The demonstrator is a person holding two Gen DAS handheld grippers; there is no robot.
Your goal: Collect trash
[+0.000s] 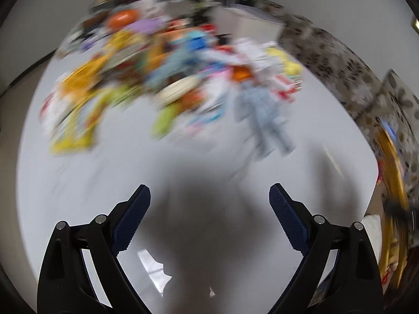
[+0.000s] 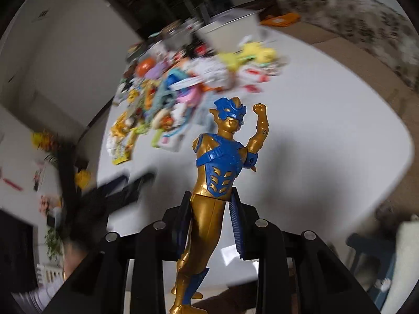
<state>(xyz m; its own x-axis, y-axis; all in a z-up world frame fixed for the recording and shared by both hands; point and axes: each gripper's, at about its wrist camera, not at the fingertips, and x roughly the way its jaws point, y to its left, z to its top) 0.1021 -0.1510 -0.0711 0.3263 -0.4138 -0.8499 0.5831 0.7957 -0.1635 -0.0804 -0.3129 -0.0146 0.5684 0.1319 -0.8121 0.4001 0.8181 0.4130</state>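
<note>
The right gripper (image 2: 210, 209) is clenched on a gold and blue hard-plastic action figure (image 2: 222, 172), its fingers (image 2: 237, 225) pressing the hips and upper thighs from both sides, so the torso, masked head and raised fist stand up in front of the camera and the legs hang below. The figure is in the air above the near part of the white bench (image 2: 327, 136), well apart from everything else. It looks light and stiff, with a glossy, likely slippery finish; the jointed arm seems the weak spot, so the waist is the sounder place to grip. The left gripper (image 1: 209, 196) is released, its blue ribbed fingers (image 1: 136, 209) spread wide and holding nothing, over bare bench near the front edge. Further out, a blurred heap of colourful wrappers, packets and toys (image 1: 170, 78) covers the far side of the bench. No bin or bag can be made out in either view
</note>
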